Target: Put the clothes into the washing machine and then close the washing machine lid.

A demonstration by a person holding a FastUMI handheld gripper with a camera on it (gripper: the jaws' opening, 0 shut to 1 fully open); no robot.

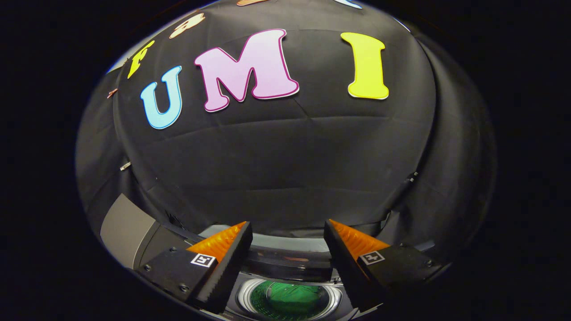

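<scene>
My gripper (pixel 287 232) is open, its two fingers spread wide with nothing between them. Below and between the fingers I look down into the washing machine's round drum opening (pixel 250 296), ringed by a pale rim. Green clothing (pixel 290 301) lies inside the drum. The machine's dark top panel (pixel 285 261) runs across just beyond the opening, between the fingers. Whether the lid is up I cannot tell.
A grey slanted panel (pixel 122 229) stands to the left of the left finger, beside the machine. The booth's black cloth wall (pixel 285 165) hangs close behind the machine and fills the space ahead.
</scene>
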